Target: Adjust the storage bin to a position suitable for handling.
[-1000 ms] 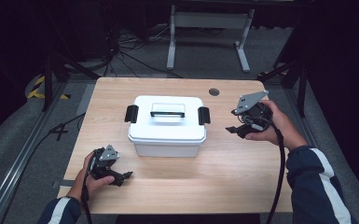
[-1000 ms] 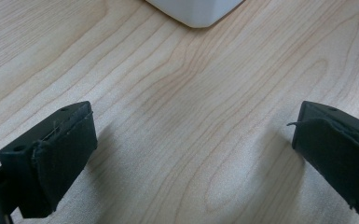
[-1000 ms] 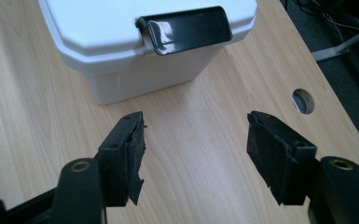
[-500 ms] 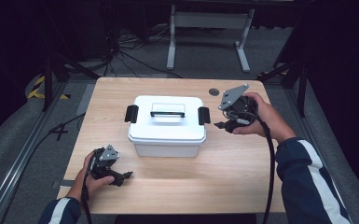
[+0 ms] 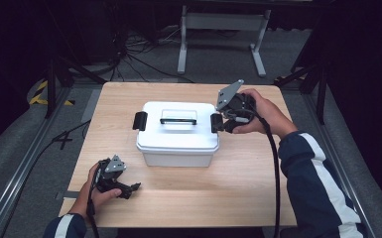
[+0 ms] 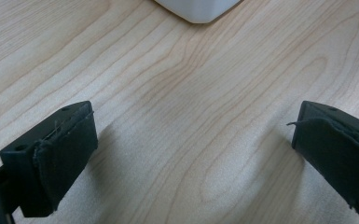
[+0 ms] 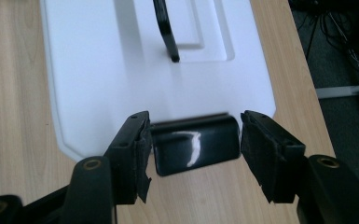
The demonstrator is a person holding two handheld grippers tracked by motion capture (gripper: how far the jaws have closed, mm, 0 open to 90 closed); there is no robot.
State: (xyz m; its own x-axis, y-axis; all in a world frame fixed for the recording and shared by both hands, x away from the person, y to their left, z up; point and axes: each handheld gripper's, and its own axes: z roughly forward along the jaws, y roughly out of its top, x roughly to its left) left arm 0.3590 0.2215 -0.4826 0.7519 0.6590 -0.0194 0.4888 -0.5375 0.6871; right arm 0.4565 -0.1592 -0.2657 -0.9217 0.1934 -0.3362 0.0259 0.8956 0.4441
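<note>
Up close, the right gripper [image 7: 193, 154] view reveals its closing jaws flanking the box's [image 5: 177, 134] black latch [image 7: 195, 143]; the left gripper [image 6: 191, 158] gapes wide, empty.

Left gripper [image 5: 129, 187] rests low near the bench's near-left corner, held in the left hand [image 5: 96, 191], jaws spread wide. Right gripper [image 5: 217, 123], in the right hand [image 5: 263, 113] by the right edge, points left; jaws half apart, just been closing.
</note>
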